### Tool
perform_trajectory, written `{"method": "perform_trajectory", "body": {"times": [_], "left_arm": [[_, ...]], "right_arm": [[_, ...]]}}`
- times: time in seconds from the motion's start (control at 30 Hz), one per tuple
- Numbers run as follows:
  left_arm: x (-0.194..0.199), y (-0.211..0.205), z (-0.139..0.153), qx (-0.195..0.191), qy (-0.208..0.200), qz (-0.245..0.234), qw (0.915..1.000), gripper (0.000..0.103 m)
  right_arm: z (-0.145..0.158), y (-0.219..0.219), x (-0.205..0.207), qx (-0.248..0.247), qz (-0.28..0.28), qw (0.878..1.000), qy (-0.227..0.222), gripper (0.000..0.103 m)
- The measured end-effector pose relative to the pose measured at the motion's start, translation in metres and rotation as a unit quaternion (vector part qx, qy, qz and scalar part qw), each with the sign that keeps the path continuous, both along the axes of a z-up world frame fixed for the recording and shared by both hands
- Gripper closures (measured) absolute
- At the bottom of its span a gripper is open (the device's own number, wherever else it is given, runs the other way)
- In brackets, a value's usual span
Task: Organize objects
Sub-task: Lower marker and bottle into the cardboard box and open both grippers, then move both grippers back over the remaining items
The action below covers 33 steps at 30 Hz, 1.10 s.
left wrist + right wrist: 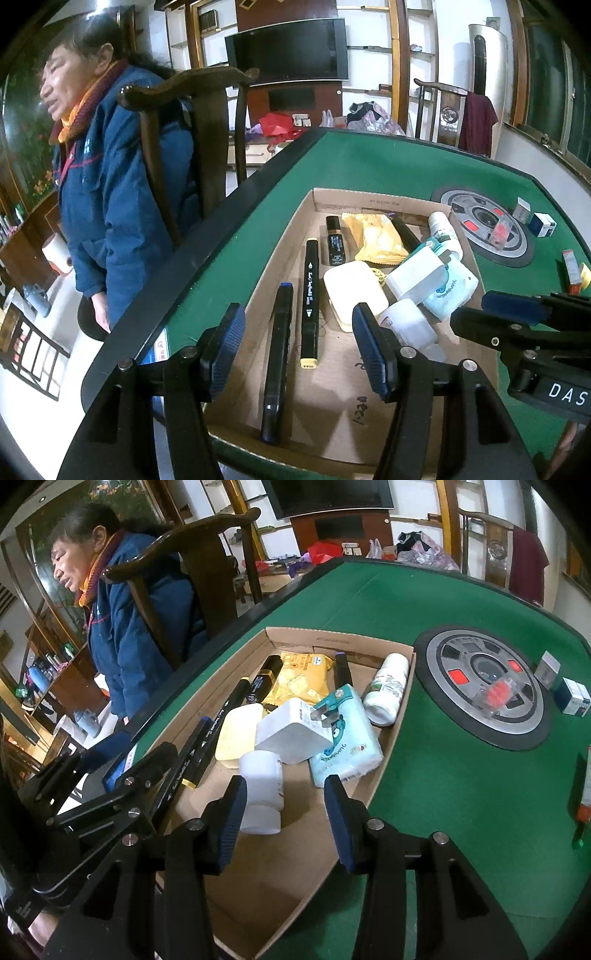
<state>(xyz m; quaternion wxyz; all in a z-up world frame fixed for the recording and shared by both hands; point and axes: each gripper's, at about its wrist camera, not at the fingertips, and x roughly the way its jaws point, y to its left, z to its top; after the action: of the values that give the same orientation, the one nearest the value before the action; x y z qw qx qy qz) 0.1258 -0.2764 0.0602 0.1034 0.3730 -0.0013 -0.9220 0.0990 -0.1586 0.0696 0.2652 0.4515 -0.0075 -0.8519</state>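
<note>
Both the left hand-held gripper (299, 354) and right hand-held gripper (284, 823) stand wide and empty over the box (273, 878); advise squaring fingers around the white jar (261, 794) just ahead.

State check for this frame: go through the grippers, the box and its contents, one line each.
left gripper: open, empty, over the box
right gripper: open, empty
cardboard box: open-topped, holding items
white bottle: lying down, against the box's right wall
small white jar: tipped on its side
black marker: capped, lying flat
tissue pack: sealed, partly under the white charger
</note>
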Motion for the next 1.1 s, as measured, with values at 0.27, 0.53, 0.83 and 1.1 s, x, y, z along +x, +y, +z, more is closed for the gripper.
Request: {"method": "perform_trajectory", "body": {"times": [0.27,0.53,0.83,1.1], "left_arm": [[0.009,0.007,0.008,-0.004,0.008,-0.002,1.0,0.048],[0.017,0.019,0.013,-0.007,0.013,-0.009,0.9999,0.048],[0.02,0.034,0.013,0.029,-0.009,-0.047,0.9984,0.048],[0.027,0.042,0.007,0.058,-0.026,-0.067,0.9957,0.048]], "right_arm": [[0.006,0.009,0.011,-0.008,-0.003,1.0,0.005,0.061],[0.009,0.026,0.019,-0.019,-0.017,1.0,0.006,0.061],[0.072,0.074,0.026,0.016,-0.066,0.998,-0.006,0.061],[0.251,0.065,0.115,0.083,-0.042,0.987,0.128,0.021]]}}
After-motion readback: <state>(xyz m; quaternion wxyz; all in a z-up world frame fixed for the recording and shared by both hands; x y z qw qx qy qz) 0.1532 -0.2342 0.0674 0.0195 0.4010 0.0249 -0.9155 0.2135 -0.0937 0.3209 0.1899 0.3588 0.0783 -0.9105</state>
